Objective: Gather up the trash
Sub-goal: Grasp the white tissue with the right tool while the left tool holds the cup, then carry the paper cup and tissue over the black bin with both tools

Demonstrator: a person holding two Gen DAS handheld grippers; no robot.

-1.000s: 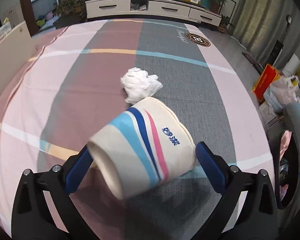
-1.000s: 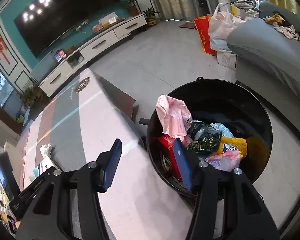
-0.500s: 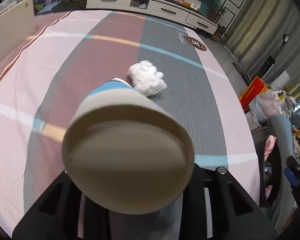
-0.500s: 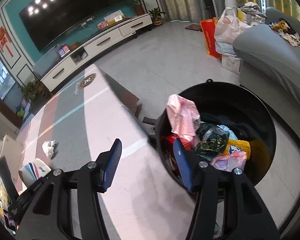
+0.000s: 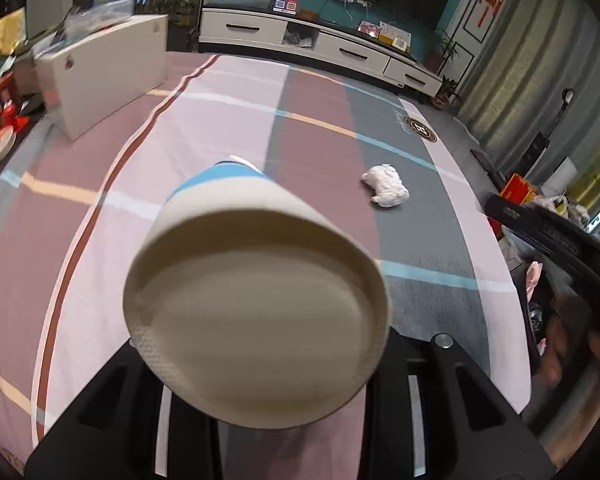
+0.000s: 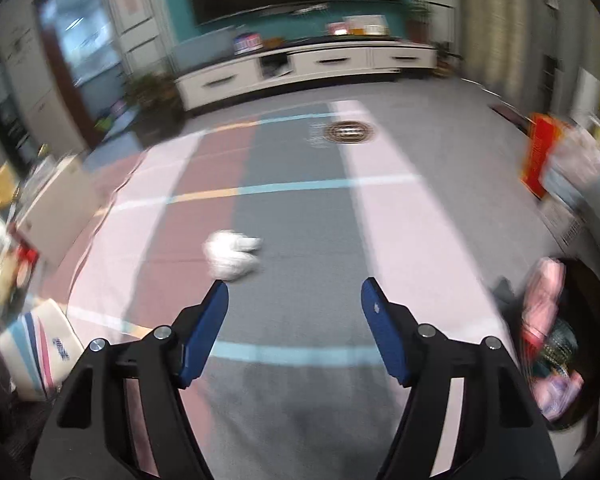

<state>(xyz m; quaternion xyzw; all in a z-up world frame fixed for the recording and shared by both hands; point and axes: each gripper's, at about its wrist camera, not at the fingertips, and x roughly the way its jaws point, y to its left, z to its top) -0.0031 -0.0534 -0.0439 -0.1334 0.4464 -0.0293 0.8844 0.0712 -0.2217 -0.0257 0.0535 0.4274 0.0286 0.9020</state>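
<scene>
A cream paper cup [image 5: 256, 320] with blue and pink stripes fills the left wrist view, its base turned to the camera. My left gripper [image 5: 260, 344] is shut on it, and the cup hides the fingertips. A crumpled white tissue [image 5: 386, 191] lies on the striped tablecloth [image 5: 204, 128] beyond. In the right wrist view the tissue [image 6: 232, 258] sits just past the left fingertip of my right gripper [image 6: 295, 286]. Its jaws are opening with nothing between them. The held cup [image 6: 40, 352] shows at lower left. The picture is blurred.
A black trash bin [image 6: 592, 300] holding a pink bag [image 6: 542, 300] and other rubbish stands off the table's right edge. A white board [image 5: 108, 84] leans at the table's left side. A white TV cabinet [image 5: 320, 40] lines the far wall. A person's hand [image 5: 560, 344] shows at right.
My left gripper closed on the cup and lifted it, tipping its base toward the camera. The right gripper swung from over the bin to over the table near the tissue, its jaws wider.
</scene>
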